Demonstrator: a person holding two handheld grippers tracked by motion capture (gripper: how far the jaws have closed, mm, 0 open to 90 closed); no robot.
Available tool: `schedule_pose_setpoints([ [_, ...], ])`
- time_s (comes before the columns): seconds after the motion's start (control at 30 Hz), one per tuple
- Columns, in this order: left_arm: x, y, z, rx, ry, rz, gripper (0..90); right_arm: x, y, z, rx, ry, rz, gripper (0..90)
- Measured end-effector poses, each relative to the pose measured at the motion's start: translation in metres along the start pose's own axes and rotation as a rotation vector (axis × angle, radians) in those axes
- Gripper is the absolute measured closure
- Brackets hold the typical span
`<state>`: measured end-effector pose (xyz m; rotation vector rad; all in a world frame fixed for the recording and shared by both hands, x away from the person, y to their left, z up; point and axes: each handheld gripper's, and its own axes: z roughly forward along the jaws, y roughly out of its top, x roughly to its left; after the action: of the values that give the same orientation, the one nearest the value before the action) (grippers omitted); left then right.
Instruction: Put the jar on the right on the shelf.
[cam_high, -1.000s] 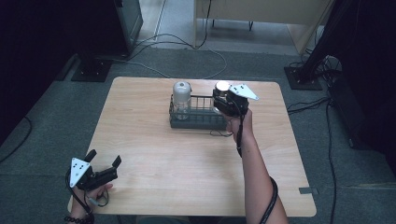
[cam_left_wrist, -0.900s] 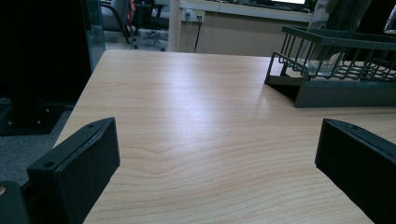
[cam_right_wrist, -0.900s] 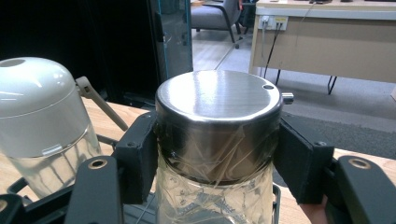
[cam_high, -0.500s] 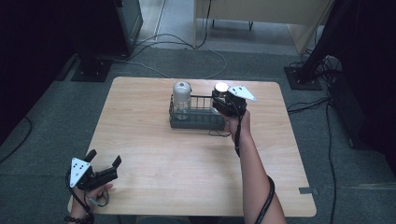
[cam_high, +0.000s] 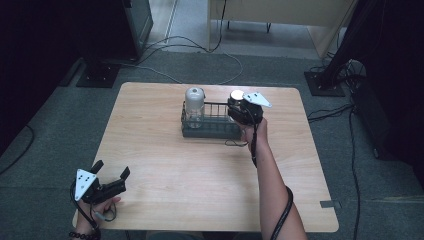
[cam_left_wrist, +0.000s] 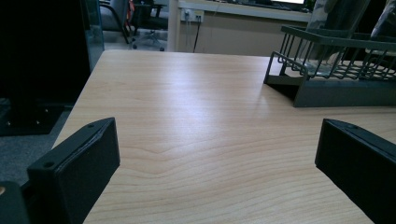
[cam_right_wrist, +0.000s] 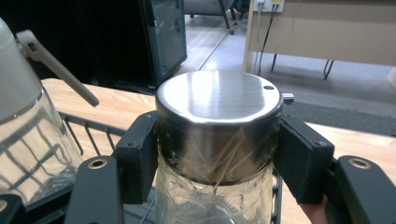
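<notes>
My right gripper (cam_high: 239, 107) (cam_right_wrist: 217, 154) is shut on a glass jar with a steel lid (cam_right_wrist: 218, 105) (cam_high: 236, 95), pads pressed just under the lid, holding it upright over the right end of a dark wire rack (cam_high: 210, 129). A second glass jar with a pale lid (cam_high: 194, 104) (cam_right_wrist: 21, 116) stands in the rack's left end. My left gripper (cam_high: 111, 171) (cam_left_wrist: 215, 168) rests at the table's near left corner, open, with bare wood between its jaws.
The wooden table (cam_high: 200, 170) has a wide bare stretch between the rack and the near edge. The rack (cam_left_wrist: 336, 70) lies far ahead of the left gripper. Cables and dark stands (cam_high: 97, 75) sit on the grey floor around the table.
My right gripper has sunk a little with the steel-lidded jar toward the rack. The left gripper has stayed where it was.
</notes>
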<state>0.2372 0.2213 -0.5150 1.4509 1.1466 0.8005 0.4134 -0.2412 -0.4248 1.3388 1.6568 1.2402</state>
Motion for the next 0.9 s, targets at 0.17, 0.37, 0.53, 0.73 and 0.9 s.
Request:
schedule_pose_setpoints([
  [0.17,0.000,0.000,0.000,-0.001,0.001,-0.001,0.0,0.001,-0.010,0.001,0.009,0.001,-0.003,37.0],
  [0.37,0.000,0.000,0.000,0.002,-0.002,-0.002,0.0,-0.001,-0.023,0.000,0.017,0.003,0.002,36.9],
  [0.53,0.000,0.000,0.000,0.001,-0.001,0.000,0.0,-0.001,-0.024,-0.003,0.012,0.004,-0.003,36.2],
  [0.73,0.000,0.000,0.000,-0.002,0.001,0.000,0.0,-0.004,-0.029,-0.005,0.045,0.003,0.001,17.4],
  [0.9,0.000,0.000,0.000,-0.001,0.003,0.002,0.0,-0.017,-0.045,-0.020,0.000,0.018,0.069,9.2],
])
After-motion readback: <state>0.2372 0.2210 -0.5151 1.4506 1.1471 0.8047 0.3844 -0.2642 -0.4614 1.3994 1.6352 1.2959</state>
